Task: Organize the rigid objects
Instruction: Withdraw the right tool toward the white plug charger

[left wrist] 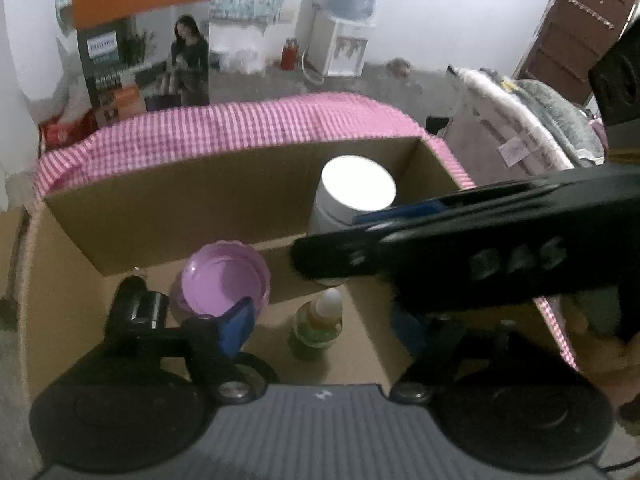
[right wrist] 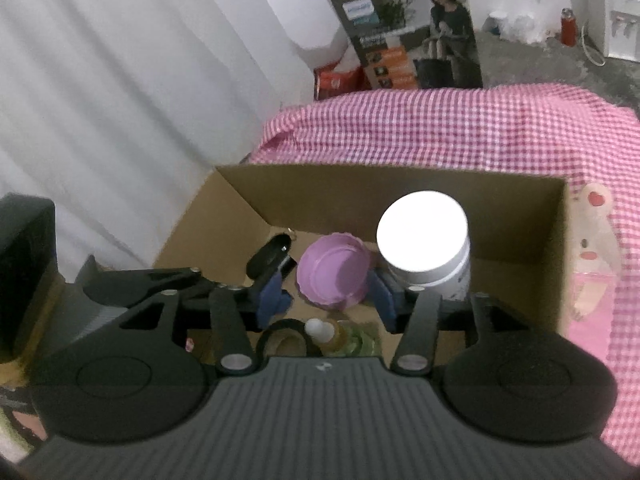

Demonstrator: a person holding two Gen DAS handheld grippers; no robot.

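An open cardboard box (left wrist: 168,216) holds a white-lidded jar (left wrist: 358,188), a purple bowl-shaped lid (left wrist: 224,280), a small green dropper bottle (left wrist: 318,324) and a black key fob (left wrist: 136,300). My left gripper (left wrist: 320,330) is open inside the box; the dropper bottle stands between its fingers, clear of both pads. My right gripper (right wrist: 328,298) is open over the purple lid (right wrist: 334,276), its blue pads beside the rim with the jar (right wrist: 424,240) just right. In the left wrist view the right gripper (left wrist: 332,240) reaches in from the right and hides part of the jar.
The box sits on a pink checkered cloth (right wrist: 460,128). A black ring (right wrist: 284,336) lies near the box's front, by the dropper bottle (right wrist: 332,332). A pink cartoon item (right wrist: 592,248) rests outside the right wall. White curtain on the left, clutter behind.
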